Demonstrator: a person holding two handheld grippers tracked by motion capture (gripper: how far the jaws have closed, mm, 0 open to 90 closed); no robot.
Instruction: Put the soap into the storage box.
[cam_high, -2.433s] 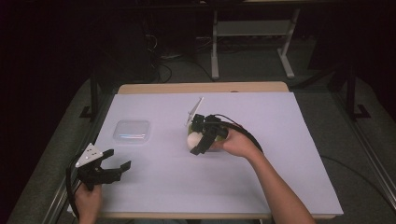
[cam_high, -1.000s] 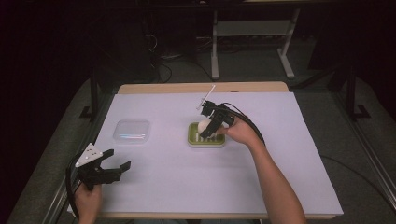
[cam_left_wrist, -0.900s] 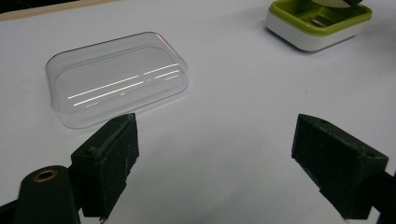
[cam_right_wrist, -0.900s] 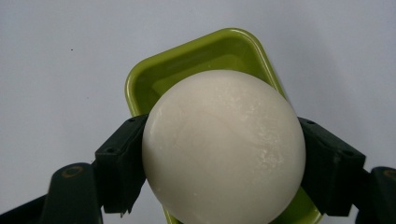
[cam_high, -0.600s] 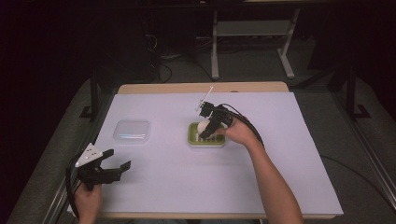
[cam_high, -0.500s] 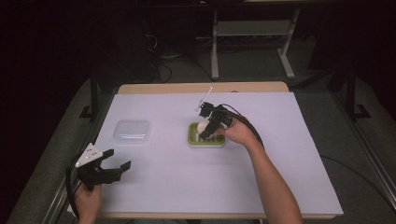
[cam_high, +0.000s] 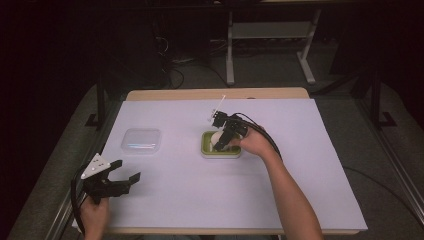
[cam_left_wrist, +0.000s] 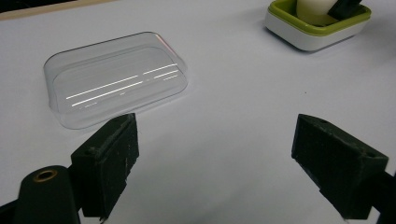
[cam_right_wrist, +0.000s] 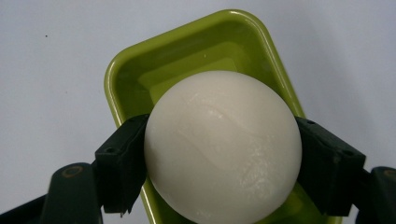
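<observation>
Room's pretty dark past the table (cam_high: 320, 200), basically black on the left and up top. The table has a white sheet over it with a strip of light wood showing along the far edge (cam_high: 215, 94). Grey carpet floor (cam_high: 260, 75) all around, some cables (cam_high: 175, 65) lying on it behind the table (kind of a tangle). There's a white metal stand (cam_high: 270, 35) back there too, and dark frame legs (cam_high: 101, 102) at the table's sides.

Round white soap (cam_right_wrist: 222, 147) over the green-lined dish (cam_right_wrist: 187, 51), tool-clamped
</observation>
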